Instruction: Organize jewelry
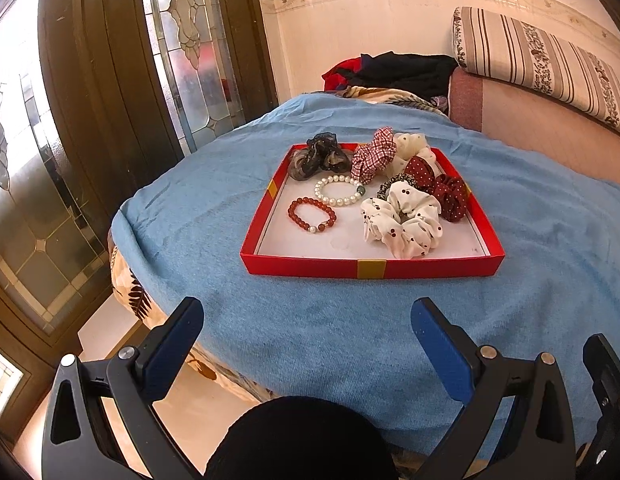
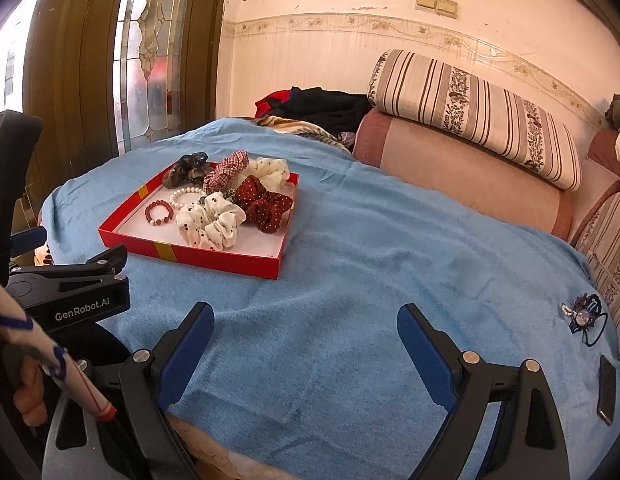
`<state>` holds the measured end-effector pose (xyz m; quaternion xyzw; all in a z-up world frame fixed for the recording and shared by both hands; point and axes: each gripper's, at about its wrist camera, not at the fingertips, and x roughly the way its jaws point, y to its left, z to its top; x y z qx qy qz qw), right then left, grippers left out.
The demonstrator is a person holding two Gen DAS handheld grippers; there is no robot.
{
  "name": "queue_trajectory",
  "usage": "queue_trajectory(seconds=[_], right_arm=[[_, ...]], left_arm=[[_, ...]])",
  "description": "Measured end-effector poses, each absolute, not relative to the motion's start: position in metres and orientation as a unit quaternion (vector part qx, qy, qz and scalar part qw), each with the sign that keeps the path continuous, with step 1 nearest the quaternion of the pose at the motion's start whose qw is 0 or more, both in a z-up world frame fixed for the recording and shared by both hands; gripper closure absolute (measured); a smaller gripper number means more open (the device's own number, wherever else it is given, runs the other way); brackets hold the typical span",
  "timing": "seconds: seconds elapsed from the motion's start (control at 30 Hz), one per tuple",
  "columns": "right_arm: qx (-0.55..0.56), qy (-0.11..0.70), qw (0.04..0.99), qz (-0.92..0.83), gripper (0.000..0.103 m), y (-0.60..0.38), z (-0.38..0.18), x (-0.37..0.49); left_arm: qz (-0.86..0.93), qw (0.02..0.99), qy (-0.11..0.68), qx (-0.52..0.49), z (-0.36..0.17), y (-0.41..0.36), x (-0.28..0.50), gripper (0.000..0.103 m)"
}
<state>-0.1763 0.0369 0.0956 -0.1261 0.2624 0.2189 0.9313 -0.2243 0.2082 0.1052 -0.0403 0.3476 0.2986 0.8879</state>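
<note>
A shallow red tray sits on a blue blanket. In it lie a white pearl bracelet, a red bead bracelet and several scrunchies, among them a white cherry-print one and a red dotted one. A dark blue hair tie with a charm lies on the blanket far right. My left gripper is open and empty, short of the tray. My right gripper is open and empty over bare blanket.
A striped bolster lies on a pink cushion at the back. Dark clothes are piled behind the blanket. A dark phone lies at the blanket's right edge. A glazed wooden door stands at the left.
</note>
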Motion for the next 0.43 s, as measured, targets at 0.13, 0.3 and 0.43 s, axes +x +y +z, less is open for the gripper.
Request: queue_trajectory(seconds=[0.13, 0.3, 0.43], right_arm=[[-0.127, 0.263, 0.931, 0.218, 0.008, 0.0361, 0.0948, -0.1753], [-0.125, 0.266, 0.931, 0.218, 0.008, 0.0346, 0.0937, -0.1737], [-0.124, 0.269, 0.93, 0.216, 0.008, 0.0336, 0.0925, -0.1727]], left_arm=[[0.296, 0.888, 0.349, -0.04, 0.1052, 0.2087, -0.2242, 0.0], [0.306, 0.886, 0.349, -0.024, 0.1036, 0.204, -0.2255, 0.0], [0.3, 0.887, 0.35, -0.019, 0.1037, 0.2009, -0.2252, 0.0]])
